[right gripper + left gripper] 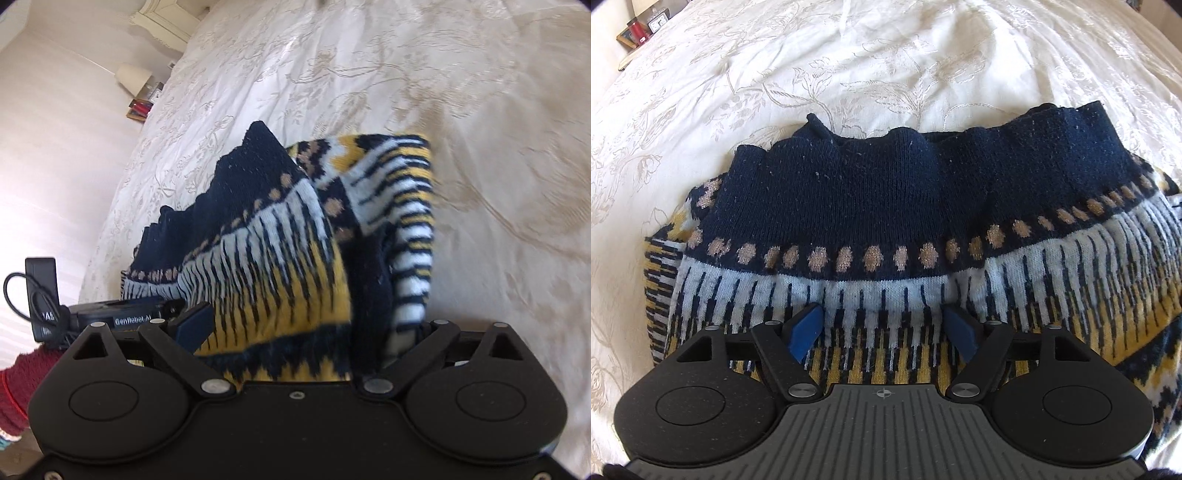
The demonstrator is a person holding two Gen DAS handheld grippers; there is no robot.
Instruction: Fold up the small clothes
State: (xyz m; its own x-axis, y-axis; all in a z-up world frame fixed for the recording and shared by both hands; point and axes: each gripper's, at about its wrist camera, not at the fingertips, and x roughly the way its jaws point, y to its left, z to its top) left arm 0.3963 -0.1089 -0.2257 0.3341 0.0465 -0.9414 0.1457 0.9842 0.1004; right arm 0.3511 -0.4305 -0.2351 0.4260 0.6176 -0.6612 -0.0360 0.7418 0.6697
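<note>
- Two grippers work on one patterned knit sweater [886, 229] that lies on a cream embroidered bedspread [849, 74].
- In the left wrist view, the left gripper [882, 332] sits low at the bottom centre of the frame, pointing forward over the sweater; its blue fingers [805, 332] stand wide apart, their tips pressed onto the white and navy striped band, with no fabric pinched between them.
- The sweater fills the middle of that view, its navy ribbed edge towards the top and its yellow bands nearest the gripper.
- In the right wrist view, the right gripper [295, 332] occupies the bottom of the frame, and a bunched fold of the sweater [288, 258] rises between its arms, draped over them.
- Its left finger [194, 326] shows beside the cloth; the other one is hidden under the fabric, so whether the jaws grip the sweater cannot be told.
- At the lower left of that view, the other gripper's body shows beside the garment, with a red knitted sleeve [14, 387] below it.
- A lamp [133, 77] stands at the upper left.
</note>
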